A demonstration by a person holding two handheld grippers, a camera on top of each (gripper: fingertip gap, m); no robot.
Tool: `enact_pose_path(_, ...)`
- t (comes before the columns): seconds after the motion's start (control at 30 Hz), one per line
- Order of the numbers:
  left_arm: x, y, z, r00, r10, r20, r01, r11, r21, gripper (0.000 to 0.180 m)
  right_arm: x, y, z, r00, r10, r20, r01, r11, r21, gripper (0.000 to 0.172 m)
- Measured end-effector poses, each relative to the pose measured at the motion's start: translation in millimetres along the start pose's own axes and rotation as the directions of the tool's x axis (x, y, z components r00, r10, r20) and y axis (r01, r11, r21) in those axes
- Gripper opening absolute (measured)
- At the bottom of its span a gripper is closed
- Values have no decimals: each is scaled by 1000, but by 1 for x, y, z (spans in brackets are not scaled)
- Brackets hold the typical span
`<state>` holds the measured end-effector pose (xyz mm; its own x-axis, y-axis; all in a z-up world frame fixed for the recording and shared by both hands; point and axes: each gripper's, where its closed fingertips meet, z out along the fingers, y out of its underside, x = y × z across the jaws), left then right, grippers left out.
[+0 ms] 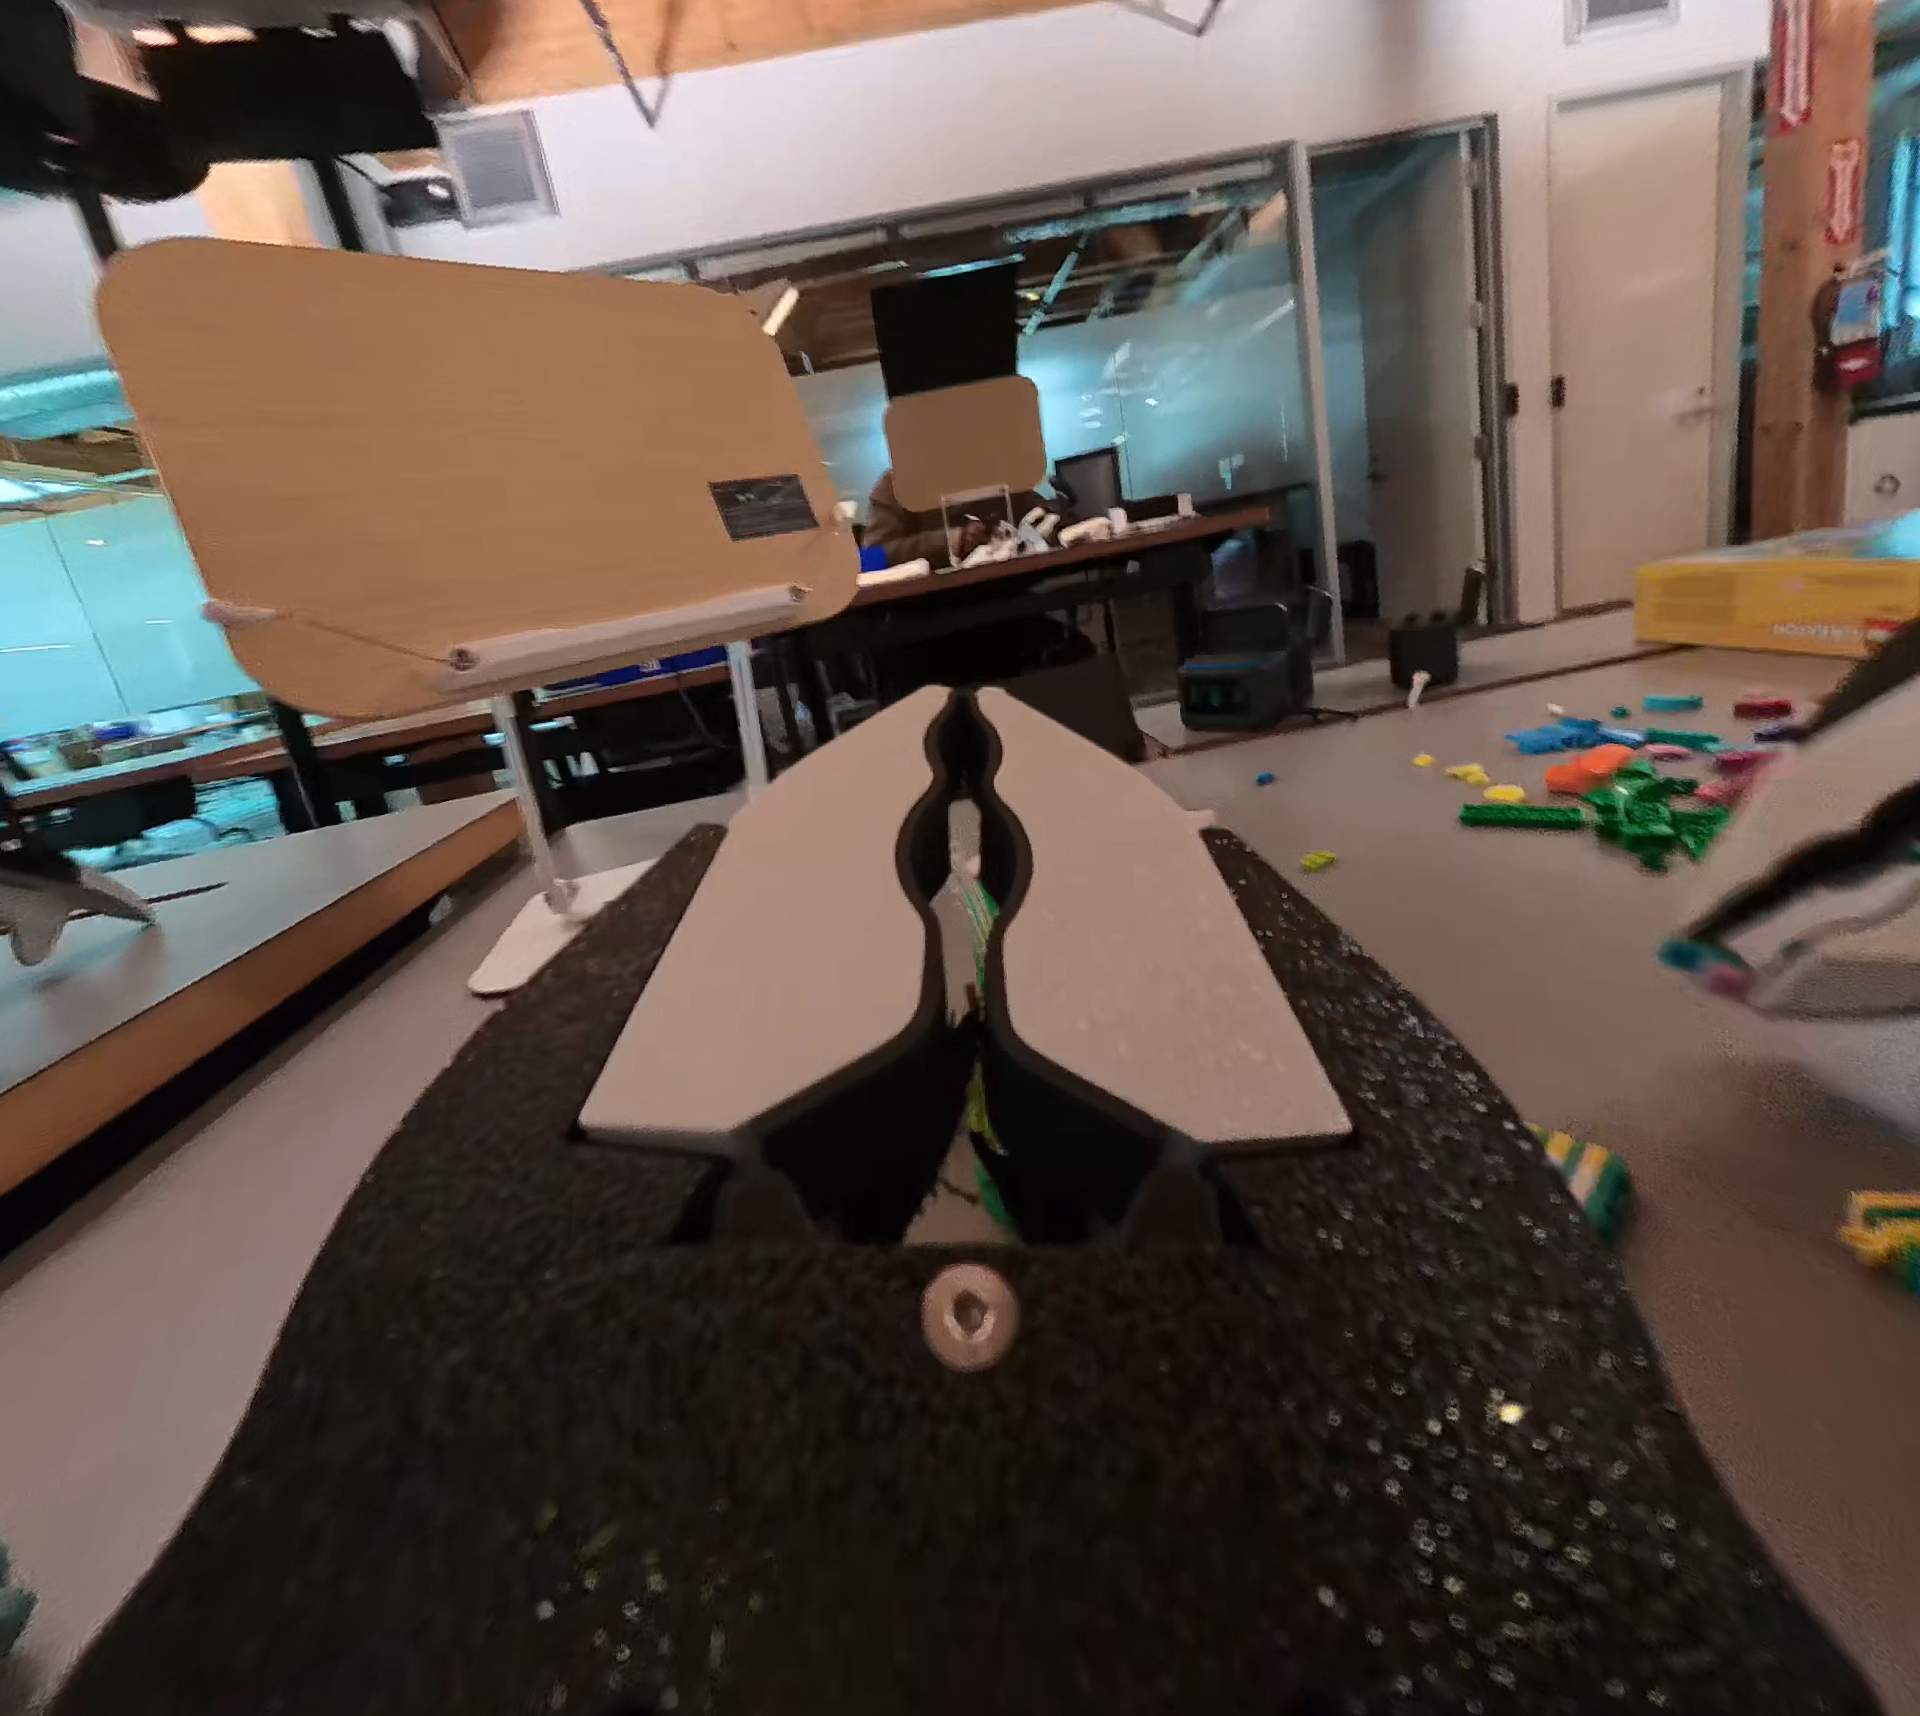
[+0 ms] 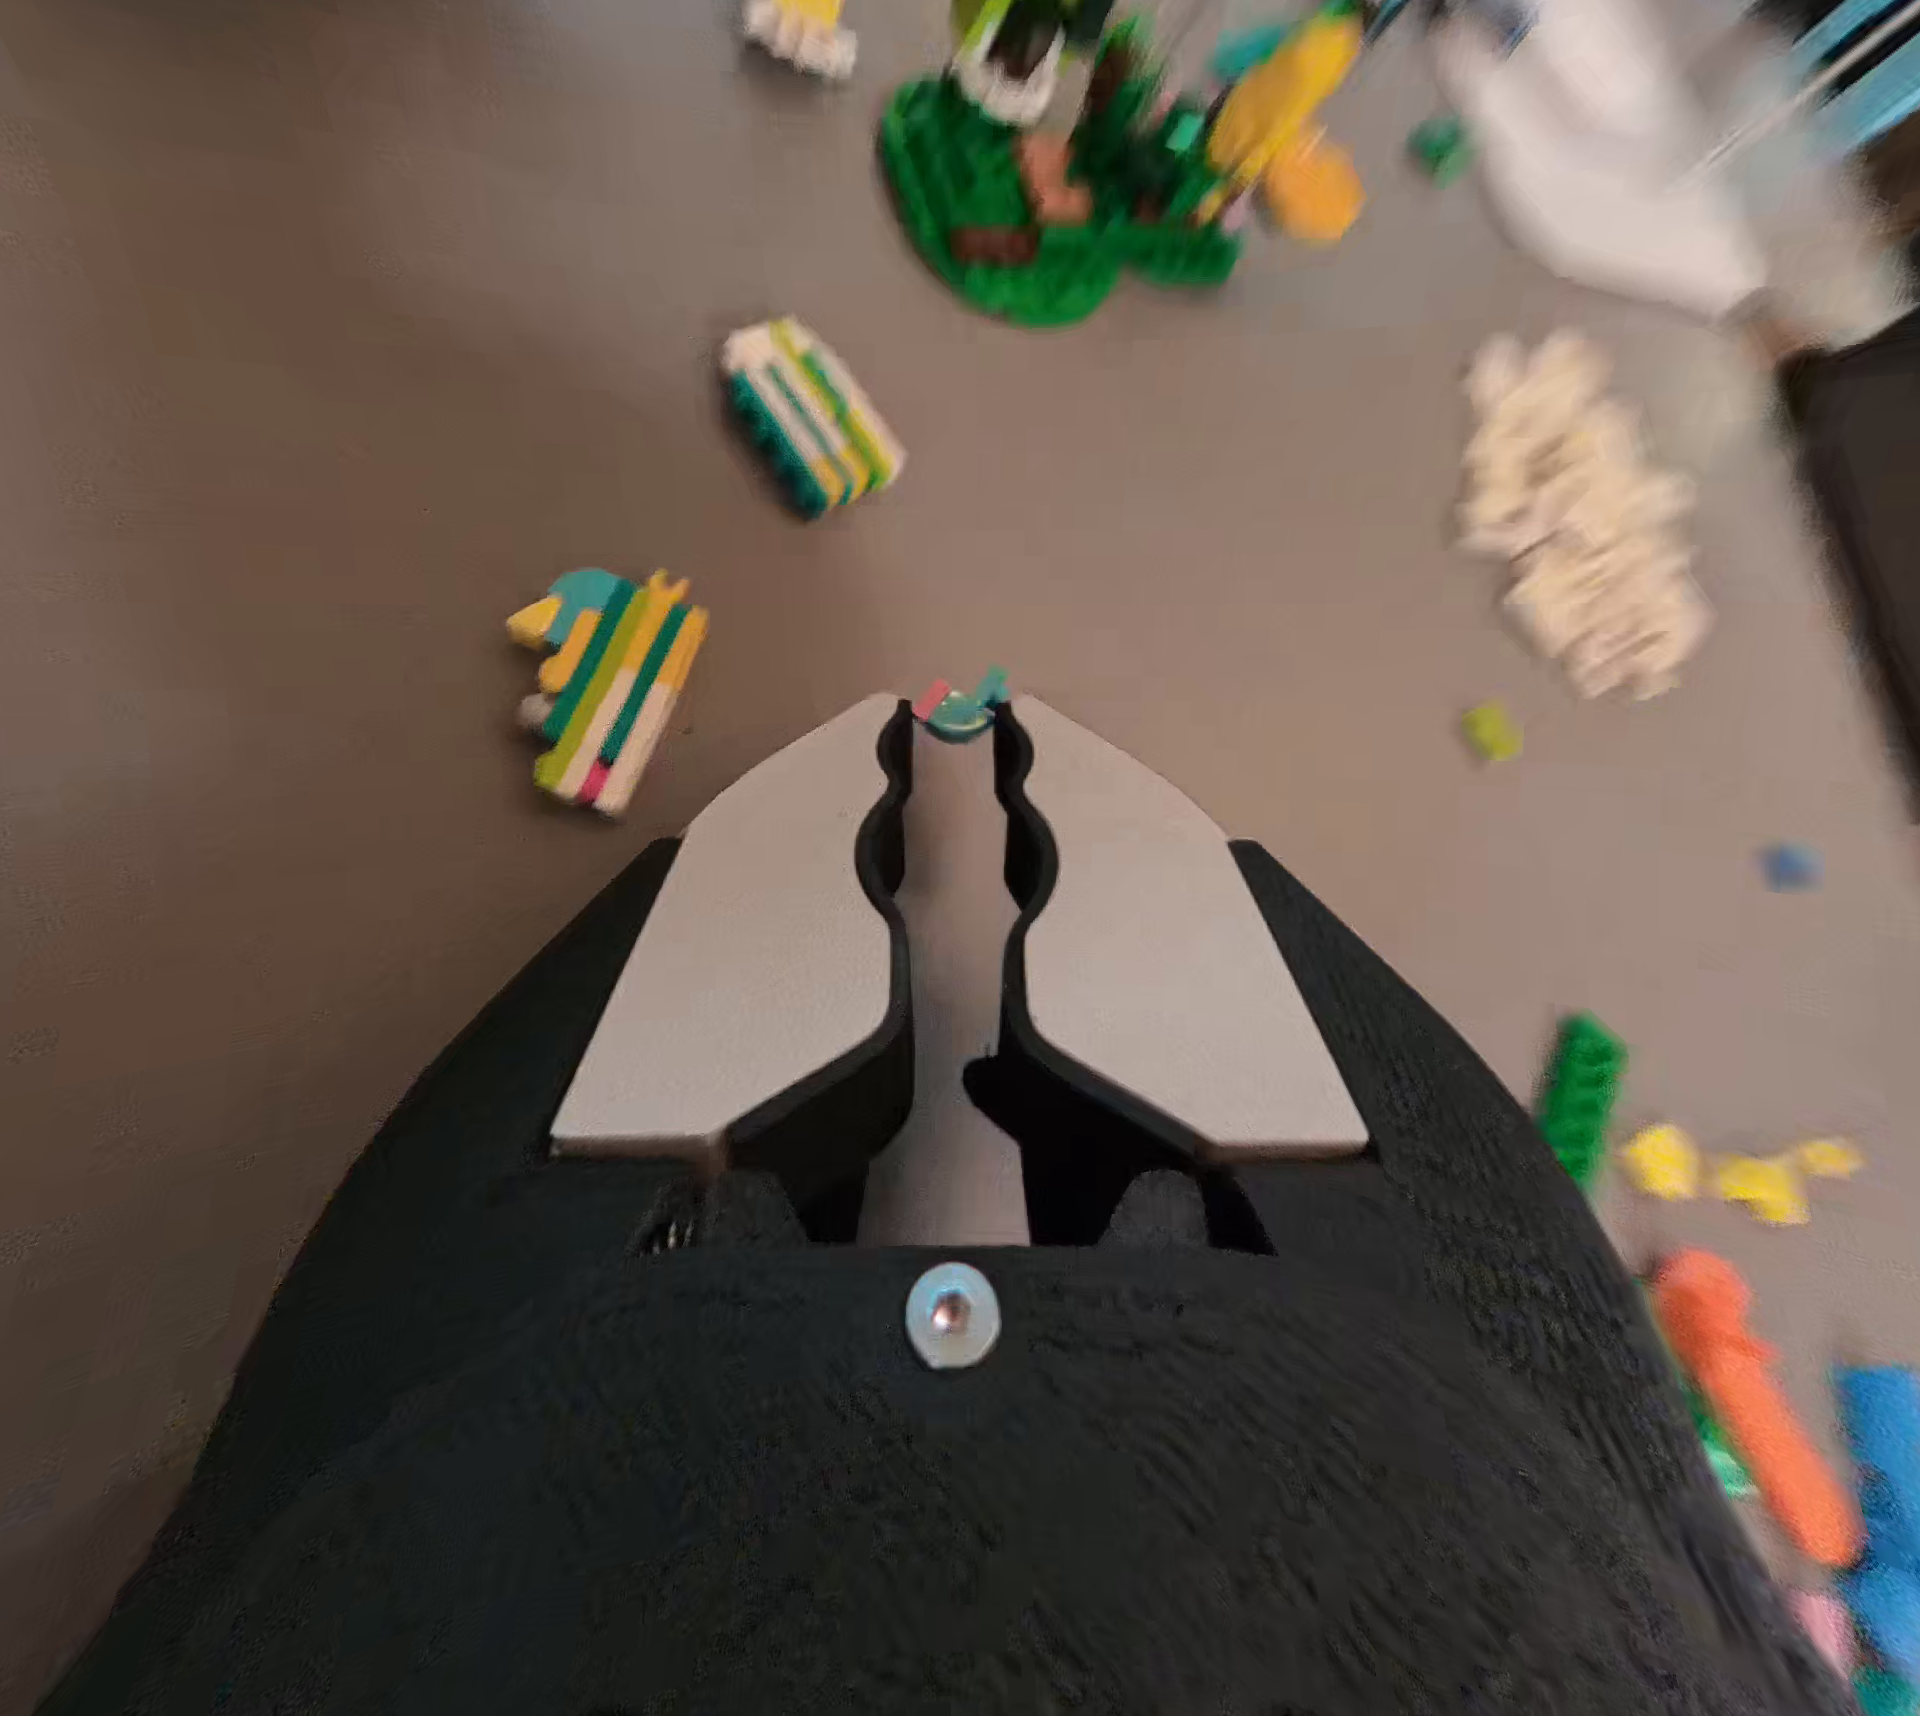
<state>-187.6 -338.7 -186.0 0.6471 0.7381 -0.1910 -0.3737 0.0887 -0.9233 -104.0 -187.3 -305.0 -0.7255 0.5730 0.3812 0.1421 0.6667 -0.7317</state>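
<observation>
The right gripper (image 2: 958, 710) is pinching a small teal and pink brick piece (image 2: 962, 710) at the very tips of its fingers, at the centre of the right wrist view, above the grey tabletop (image 2: 312, 419). Left of the tips a striped brick stack (image 2: 608, 690) is lying flat, with a second striped block (image 2: 810, 419) above it and a green baseplate build (image 2: 1060, 212) at upper centre. A blurred heap of cream pieces (image 2: 1569, 513) is sitting at right.

The left gripper (image 1: 963, 705) is showing its fingertips pressed together at mid-frame, with a glimpse of something green (image 1: 977, 913) farther back between the fingers; whether it is gripped cannot be told. A wooden board on a white stand (image 1: 468, 471) is standing at left, loose coloured bricks (image 1: 1621, 783) are lying at right, and a yellow box (image 1: 1766, 596) is resting beyond them.
</observation>
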Motion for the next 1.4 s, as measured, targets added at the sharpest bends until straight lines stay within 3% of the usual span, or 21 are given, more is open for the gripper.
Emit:
enact_pose_path(0.03, 6, 0, 1, 999, -2, -39, 2, 1000, -9, 0, 6, -10, -1, 994, -78, -78, 82, 995, 53, 13)
enact_pose_path(0.13, 37, 1, 4, 971, -73, -228, 65, 997, -45, 0, 21, -38, -8, 894, -284, -346, 341, 933, 115, 13)
enact_pose_path(0.2, 63, 6, 7, 906, -213, -366, 168, 974, -153, 0, 21, -57, -13, 824, -332, -459, 443, 883, 155, 13)
enact_pose_path(0.33, 101, 9, 4, 736, -458, -498, 332, 886, -324, 15, 14, -82, -18, 792, -287, -539, 477, 842, 251, 13)
enact_pose_path(0.53, 132, 17, -8, 593, -536, -600, 312, 841, -442, 20, 2, -94, -18, 778, -294, -555, 512, 809, 290, 14)
enact_pose_path(0.8, 139, 17, -13, 520, -581, -626, 332, 813, -478, 10, -9, -99, -16, 750, -345, -564, 565, 777, 277, 13)
enact_pose_path(1.13, 139, 17, -16, 488, -600, -633, 344, 799, -493, 13, -11, -99, -17, 730, -375, -571, 595, 760, 261, 13)
enact_pose_path(1.3, 137, 16, -14, 503, -589, -633, 346, 808, -477, 11, -12, -97, -15, 696, -420, -582, 631, 745, 217, 13)
enact_pose_path(1.4, 140, 16, -17, 475, -605, -639, 344, 796, -497, 11, -14, -97, -13, 683, -440, -582, 647, 735, 203, 13)
